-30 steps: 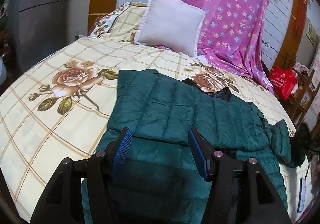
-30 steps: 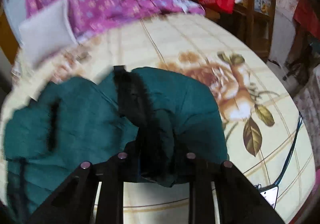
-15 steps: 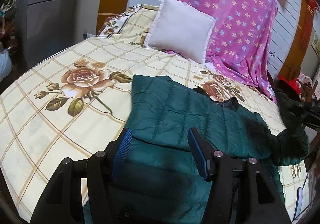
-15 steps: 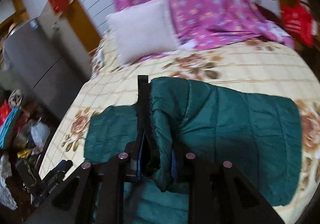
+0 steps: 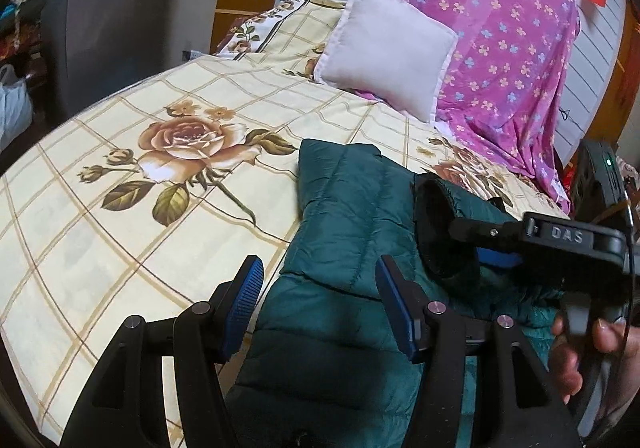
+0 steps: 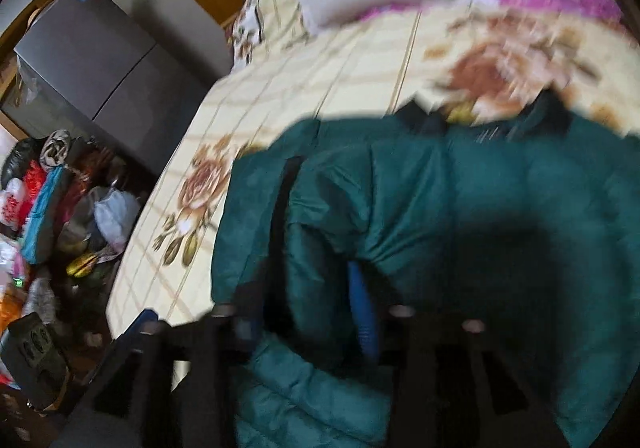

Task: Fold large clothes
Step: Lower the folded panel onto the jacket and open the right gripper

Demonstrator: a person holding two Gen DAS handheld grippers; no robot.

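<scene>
A dark green quilted puffer jacket (image 5: 344,216) lies on the bed, one sleeve folded over its body. My left gripper (image 5: 318,298) is open and empty, hovering over the jacket's near left edge. My right gripper (image 6: 316,304) is shut on the other sleeve's black-lined cuff (image 5: 440,232) and holds it above the jacket's middle. It also shows in the left wrist view (image 5: 496,244), coming in from the right. The right wrist view is blurred; the jacket (image 6: 460,216) fills it.
The bed has a cream rose-print sheet (image 5: 132,208). A white pillow (image 5: 388,48) and a purple flowered cloth (image 5: 512,40) lie at its head. A grey fridge (image 6: 100,60) and piled bags (image 6: 52,200) stand beside the bed.
My right gripper has carried the sleeve cuff leftwards over the jacket's body and now shows in the left wrist view. The left gripper has stayed open, shifting slightly left.
</scene>
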